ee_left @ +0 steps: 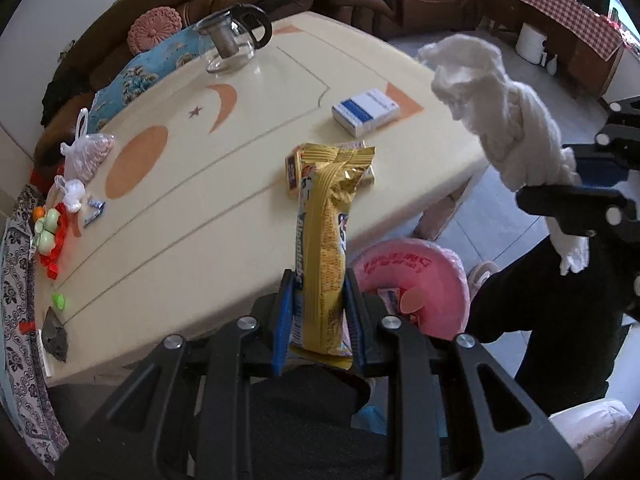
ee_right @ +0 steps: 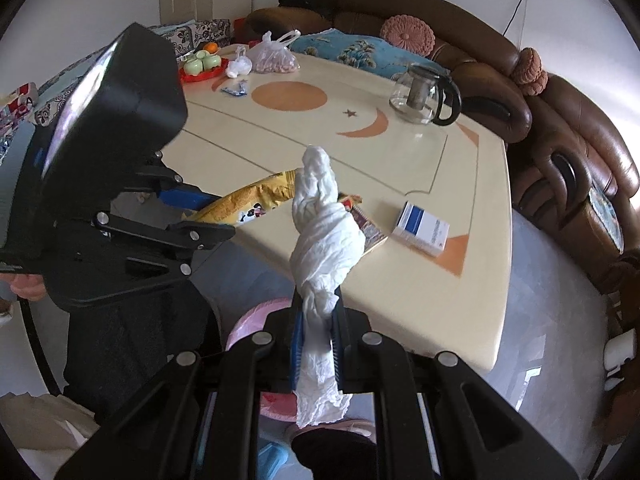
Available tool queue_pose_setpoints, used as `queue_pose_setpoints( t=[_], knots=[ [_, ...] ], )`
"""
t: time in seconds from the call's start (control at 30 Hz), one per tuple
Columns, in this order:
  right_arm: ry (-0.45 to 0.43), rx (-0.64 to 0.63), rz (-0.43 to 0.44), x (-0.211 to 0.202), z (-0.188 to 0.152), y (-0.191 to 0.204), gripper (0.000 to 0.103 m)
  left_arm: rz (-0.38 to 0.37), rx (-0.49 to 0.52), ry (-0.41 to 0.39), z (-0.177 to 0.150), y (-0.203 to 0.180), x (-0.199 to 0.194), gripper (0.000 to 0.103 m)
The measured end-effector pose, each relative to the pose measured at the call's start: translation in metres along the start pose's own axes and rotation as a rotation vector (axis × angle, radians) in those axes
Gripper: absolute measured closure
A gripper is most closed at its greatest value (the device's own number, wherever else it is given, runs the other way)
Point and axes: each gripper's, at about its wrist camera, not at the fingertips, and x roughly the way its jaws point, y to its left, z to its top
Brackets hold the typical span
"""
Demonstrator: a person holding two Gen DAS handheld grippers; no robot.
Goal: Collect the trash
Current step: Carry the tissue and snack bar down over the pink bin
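My left gripper (ee_left: 316, 280) is shut on a long yellow snack wrapper (ee_left: 326, 236), which sticks up over the table's near edge. The same wrapper (ee_right: 248, 200) shows in the right wrist view, clamped in the left gripper (ee_right: 208, 216). My right gripper (ee_right: 316, 300) is shut on a twisted white tissue (ee_right: 324, 232). In the left wrist view that tissue (ee_left: 492, 112) juts up at the right from the right gripper (ee_left: 576, 184). A pink-lined trash bin (ee_left: 416, 280) stands on the floor just below the table edge; the pink bin (ee_right: 260, 316) is partly hidden behind my fingers.
On the cream table (ee_left: 248, 128) lie a blue-and-white box (ee_left: 366, 112), a small flat packet (ee_right: 370, 232), a glass teapot (ee_left: 232, 40), a bag of nuts (ee_left: 90, 152) and a red tray of green cups (ee_right: 200, 66). A brown sofa (ee_right: 560, 140) rings the table.
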Motion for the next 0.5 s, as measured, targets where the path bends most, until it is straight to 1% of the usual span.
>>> queue_pose_setpoints(
  t=[0.03,0.17,0.27,0.3,0.5],
  knots=[
    [0.0,0.001,0.0,0.001,-0.004,0.002,0.09,0.006,0.004,0.001,-0.003,-0.002,0.002,0.078],
    [0.001,-0.004,-0.013,0.004,-0.015,0.008,0.09,-0.017,0.004,0.008,-0.015,-0.012,0.009,0.078],
    [0.009,-0.002,-0.019,0.009,-0.022,0.011,0.09,-0.018,0.01,0.007,-0.022,-0.018,0.012,0.078],
    [0.011,-0.002,-0.022,0.011,-0.024,0.012,0.09,-0.03,0.011,0.01,-0.025,-0.02,0.015,0.078],
    [0.049,0.016,0.001,0.026,-0.039,0.014,0.09,-0.062,0.001,0.042,-0.041,-0.027,0.034,0.078]
  ],
)
